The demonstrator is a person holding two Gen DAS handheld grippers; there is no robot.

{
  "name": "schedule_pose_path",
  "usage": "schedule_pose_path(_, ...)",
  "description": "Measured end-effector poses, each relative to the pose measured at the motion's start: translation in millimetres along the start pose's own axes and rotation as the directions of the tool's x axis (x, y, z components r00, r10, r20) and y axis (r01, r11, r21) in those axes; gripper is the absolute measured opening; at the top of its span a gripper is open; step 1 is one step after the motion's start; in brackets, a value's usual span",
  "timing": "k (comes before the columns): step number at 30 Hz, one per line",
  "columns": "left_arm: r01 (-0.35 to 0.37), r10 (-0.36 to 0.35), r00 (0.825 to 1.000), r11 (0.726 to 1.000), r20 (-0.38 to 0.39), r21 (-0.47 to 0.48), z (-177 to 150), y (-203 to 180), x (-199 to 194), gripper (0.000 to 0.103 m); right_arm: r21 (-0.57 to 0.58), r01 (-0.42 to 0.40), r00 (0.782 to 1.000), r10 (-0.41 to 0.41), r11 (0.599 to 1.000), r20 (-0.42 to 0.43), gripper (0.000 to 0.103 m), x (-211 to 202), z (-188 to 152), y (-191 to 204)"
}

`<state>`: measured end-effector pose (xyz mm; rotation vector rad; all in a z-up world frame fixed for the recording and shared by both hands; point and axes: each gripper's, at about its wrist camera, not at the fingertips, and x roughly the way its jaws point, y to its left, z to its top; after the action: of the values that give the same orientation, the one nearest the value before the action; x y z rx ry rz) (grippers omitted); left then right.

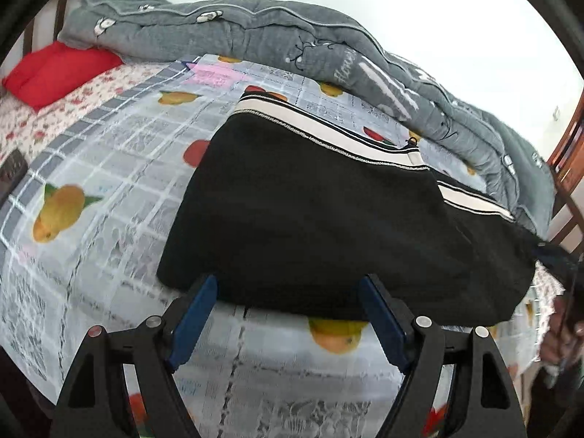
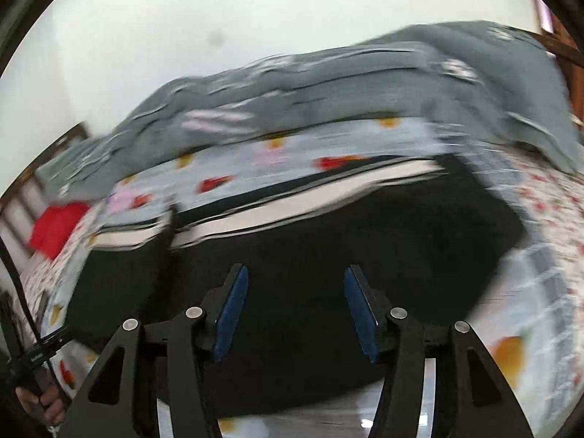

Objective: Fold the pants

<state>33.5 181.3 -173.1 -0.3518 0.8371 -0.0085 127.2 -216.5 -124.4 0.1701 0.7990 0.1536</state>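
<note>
Blur smears most of the right wrist view: bedding patterns run into streaks and edges are hard to read. At that view's lower left a hand (image 2: 43,401) on a dark handle is cut by the rim. In the left wrist view a blurred dark shape at the right edge cannot be made out.

Black fabric pants with white and black striped side bands (image 1: 328,219) lie folded into a thick, soft, roughly rectangular bundle on the pale blue checked bedsheet printed with fruit (image 1: 109,153). Stripe band runs along the far edge of the bundle. Near edge of the bundle hides part of an orange fruit print. Rumpled grey quilted blanket with white piping (image 1: 237,33) is heaped along the far side of the bed, against a white wall. Plump red pillow (image 1: 54,73) sits at far left on a floral sheet, with a brown wooden bed frame behind it, mostly cut off.

Left gripper with black arms and blue pads (image 1: 288,292): jaws wide apart, nothing between them, tips at the near edge of the pants; contact cannot be told.

Right gripper, same build (image 2: 295,284): jaws apart, pads not pressing on anything, over the middle of the black bundle, cloth behind and below the fingertips.
</note>
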Motion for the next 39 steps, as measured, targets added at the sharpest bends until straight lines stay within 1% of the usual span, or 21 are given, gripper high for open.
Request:
schedule_pose_path(3,0.007,-0.007,1.000,1.000,0.009,-0.030,-6.7,13.5,-7.2,0.080,-0.077,-0.073,0.996,0.070,0.994,-0.047,0.046,19.4,-11.4,48.1)
schedule_pose_path(4,0.016,-0.015,1.000,0.999,0.017,-0.041,-8.5,18.4,-10.8,0.080,-0.092,-0.100,0.993,0.094,0.991,-0.065,0.046,25.0,-15.8,62.8)
schedule_pose_path(7,0.041,-0.038,0.998,0.996,0.040,-0.084,-12.3,33.7,-18.6,0.080,-0.088,-0.146,0.987,0.138,0.985,-0.088,0.042,34.0,-23.4,86.4)
schedule_pose_path(10,0.089,-0.080,0.994,0.985,0.067,-0.144,-14.2,50.0,-21.8,0.080,-0.074,-0.186,0.980,0.179,0.980,-0.084,0.039,39.0,-30.9,98.9)
schedule_pose_path(12,0.142,-0.128,0.987,0.975,0.092,-0.172,-11.8,57.1,-21.4,0.080,-0.095,-0.190,0.975,0.177,0.977,-0.130,0.037,53.8,-38.7,105.7)
schedule_pose_path(13,0.152,-0.135,0.986,0.972,0.102,-0.179,-8.6,59.0,-19.3,0.080,-0.118,-0.169,0.969,0.143,0.978,-0.202,0.035,69.6,-47.8,110.8)
schedule_pose_path(14,0.143,-0.125,0.986,0.972,0.109,-0.186,-4.1,60.5,-16.2,0.080,-0.139,-0.161,0.964,0.126,0.977,-0.235,0.035,76.8,-54.7,112.6)
schedule_pose_path(17,0.110,-0.087,0.990,0.970,0.113,-0.217,8.7,67.7,-1.6,0.080,-0.232,-0.136,0.975,0.088,0.963,-0.204,0.036,65.4,-62.3,122.9)
schedule_pose_path(18,0.121,-0.097,0.989,0.965,0.113,-0.234,11.6,72.1,4.1,0.080,-0.241,-0.135,0.975,0.086,0.961,-0.205,0.036,60.7,-61.7,123.8)
schedule_pose_path(21,0.183,-0.157,0.980,0.952,0.123,-0.245,19.7,78.2,18.8,0.079,-0.230,-0.142,0.975,0.097,0.963,-0.198,0.037,43.9,-58.5,116.2)
schedule_pose_path(25,0.203,-0.184,0.977,0.958,0.109,-0.201,24.7,69.4,29.6,0.078,-0.208,-0.054,0.986,0.019,0.977,-0.165,0.039,30.6,-56.3,88.4)
schedule_pose_path(27,0.220,-0.205,0.974,0.958,0.098,-0.186,22.8,64.5,31.8,0.078,-0.173,-0.075,0.985,0.046,0.982,-0.165,0.038,26.8,-53.5,75.8)
schedule_pose_path(28,0.221,-0.207,0.974,0.959,0.091,-0.176,20.0,60.5,29.8,0.078,-0.172,-0.025,0.990,0.002,0.985,-0.138,0.038,24.1,-52.0,71.5)
schedule_pose_path(29,0.226,-0.213,0.973,0.959,0.089,-0.172,17.4,59.1,27.6,0.078,-0.186,0.050,0.992,-0.070,0.981,-0.100,0.038,22.3,-50.5,67.7)
schedule_pose_path(30,0.239,-0.227,0.970,0.955,0.088,-0.173,13.3,58.5,24.7,0.078,-0.200,0.109,0.990,-0.125,0.974,-0.068,0.038,20.7,-49.7,64.7)
schedule_pose_path(31,0.258,-0.244,0.965,0.949,0.092,-0.181,9.7,58.6,22.9,0.078,-0.210,0.149,0.986,-0.161,0.966,-0.045,0.038,19.4,-49.4,61.0)
schedule_pose_path(32,0.267,-0.252,0.963,0.945,0.096,-0.190,8.8,59.2,22.4,0.078,-0.207,0.163,0.984,-0.175,0.965,-0.042,0.038,19.9,-48.6,55.5)
schedule_pose_path(36,0.282,-0.265,0.959,0.922,0.098,-0.265,18.7,64.2,30.6,0.078,-0.097,0.111,0.979,-0.125,0.989,-0.162,0.038,41.1,-49.2,26.5)
schedule_pose_path(37,0.280,-0.263,0.960,0.918,0.097,-0.281,22.8,64.0,34.4,0.078,-0.060,0.092,0.981,-0.100,0.994,-0.167,0.040,46.6,-50.2,20.4)
schedule_pose_path(38,0.270,-0.253,0.963,0.920,0.098,-0.285,25.7,62.5,37.7,0.078,-0.053,0.079,0.986,-0.085,0.996,-0.146,0.042,46.7,-50.1,18.5)
schedule_pose_path(39,0.259,-0.240,0.966,0.923,0.101,-0.284,26.7,61.1,39.8,0.078,-0.056,0.068,0.990,-0.074,0.996,-0.124,0.048,45.9,-49.5,18.0)
